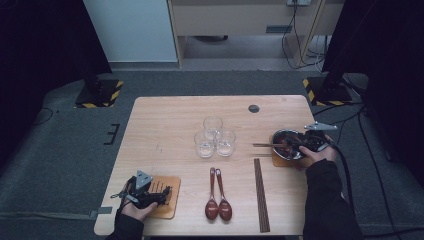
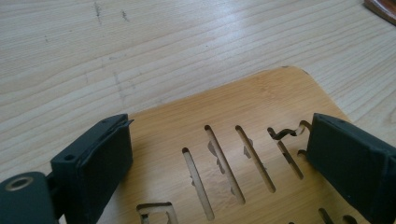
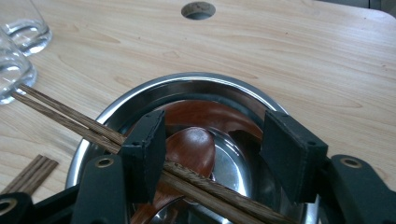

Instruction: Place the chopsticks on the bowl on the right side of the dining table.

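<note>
Chopsticks (image 3: 65, 119) lie across the metal bowl (image 3: 196, 86) at the table's right side, running under the right gripper (image 3: 210, 154), whose jaws stand wide apart above the bowl with nothing pressed between the pads. The pair of sticks passes just below the nearer jaw and sticks out over the bowl's rim toward the glasses. Inside the bowl lies a dark wooden spoon (image 3: 191, 147), its scoop between the jaws, and beyond it a reddish wooden piece against the far wall. In the high view the right gripper (image 1: 311, 141) sits over the bowl (image 1: 286, 136), which rests on a wooden coaster (image 1: 280, 161), and the chopsticks (image 1: 267, 145) point left from it.

Near that bowl, another bundle of chopsticks (image 1: 261, 194) lies lengthwise on the table (image 1: 165, 120). Two wooden spoons (image 1: 218, 197) lie side by side toward the front middle. Three glasses (image 1: 214, 136) stand clustered together at the centre, touching or nearly so.

At the front left, the left gripper (image 2: 219, 154) hovers with its jaws wide open over a slotted wooden coaster (image 2: 243, 107), holding nothing. The high view shows that gripper (image 1: 145, 192) resting over the coaster (image 1: 170, 197) near the table's front edge.
</note>
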